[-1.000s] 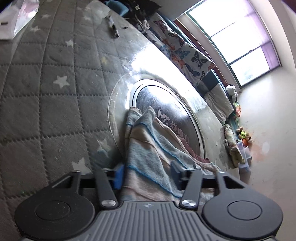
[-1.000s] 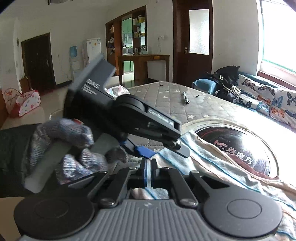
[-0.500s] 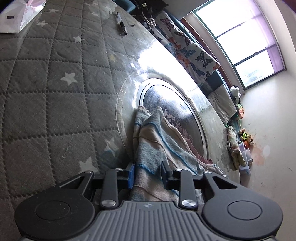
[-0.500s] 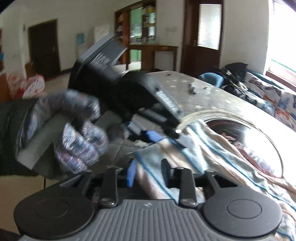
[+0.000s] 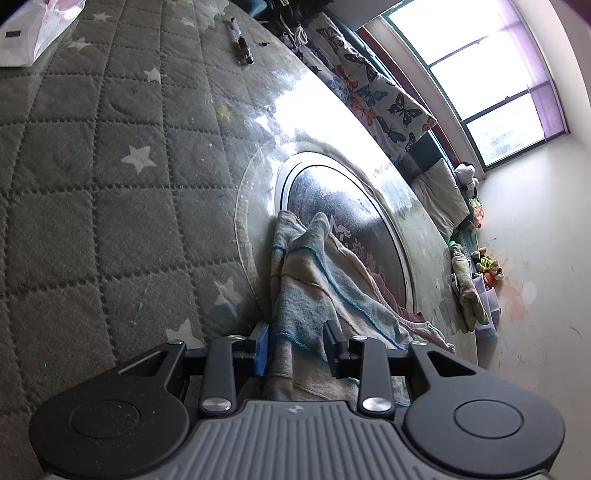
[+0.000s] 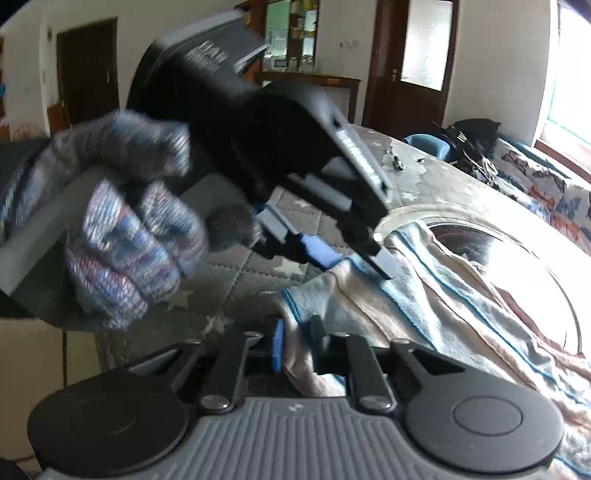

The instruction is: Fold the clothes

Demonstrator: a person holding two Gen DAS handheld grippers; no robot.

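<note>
A striped cloth, beige and pale blue with blue lines (image 5: pixel 317 280), lies bunched over a round dark glass plate (image 5: pixel 343 206) on the quilted table. My left gripper (image 5: pixel 297 349) has its jaws closed on the cloth's near edge, cloth filling the gap. In the right wrist view my right gripper (image 6: pixel 297 349) is shut on a corner of the same cloth (image 6: pixel 424 291). The left gripper's body (image 6: pixel 280 147), held by a gloved hand (image 6: pixel 125 229), hangs just in front, its fingertips (image 6: pixel 384 266) on the cloth.
A grey quilted cover with white stars (image 5: pixel 110 166) tops the table. A white bag (image 5: pixel 33 29) lies at the far left, a pen-like tool (image 5: pixel 240 40) farther back. A butterfly-print sofa (image 5: pixel 373 92) runs along the window side. Dark clothes (image 6: pixel 469 136) lie at the far end.
Both grippers closed on the cloth: the left from wide open to gripping its edge, the right opened briefly then shut on a corner. The left gripper rose and swung in the right view.
</note>
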